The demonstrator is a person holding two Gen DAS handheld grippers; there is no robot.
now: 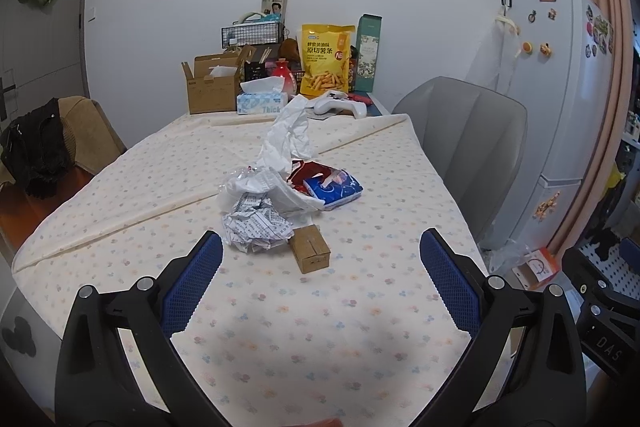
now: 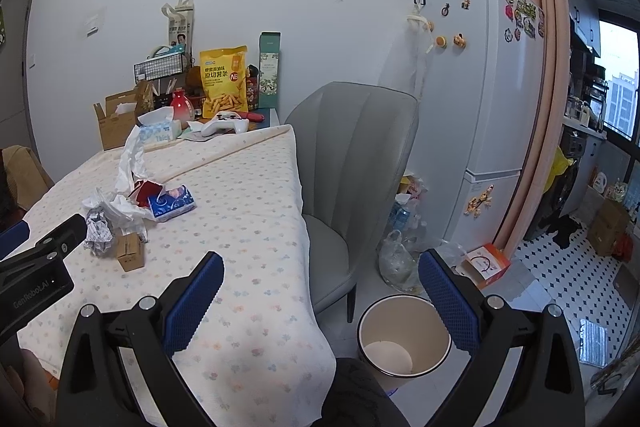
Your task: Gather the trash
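Note:
A heap of trash lies mid-table: crumpled printed paper (image 1: 256,229) (image 2: 98,231), a small cardboard box (image 1: 310,254) (image 2: 130,251), white plastic wrapping (image 1: 286,143) (image 2: 130,159), a red wrapper (image 1: 306,173) and a blue tissue pack (image 1: 334,189) (image 2: 172,205). My left gripper (image 1: 320,247) is open, hovering just short of the box and paper. My right gripper (image 2: 320,267) is open past the table's right corner, above the floor, holding nothing. A round beige bin (image 2: 404,337) stands on the floor below it. The left gripper's body (image 2: 40,267) shows at the right view's left edge.
A floral cloth covers the table (image 1: 320,327). At its far end stand a cardboard carton (image 1: 212,87), tissue box (image 1: 262,101), yellow snack bag (image 1: 326,61) and game controller (image 1: 340,105). A grey chair (image 2: 352,163), a fridge (image 2: 492,99) and floor bags (image 2: 400,255) are to the right.

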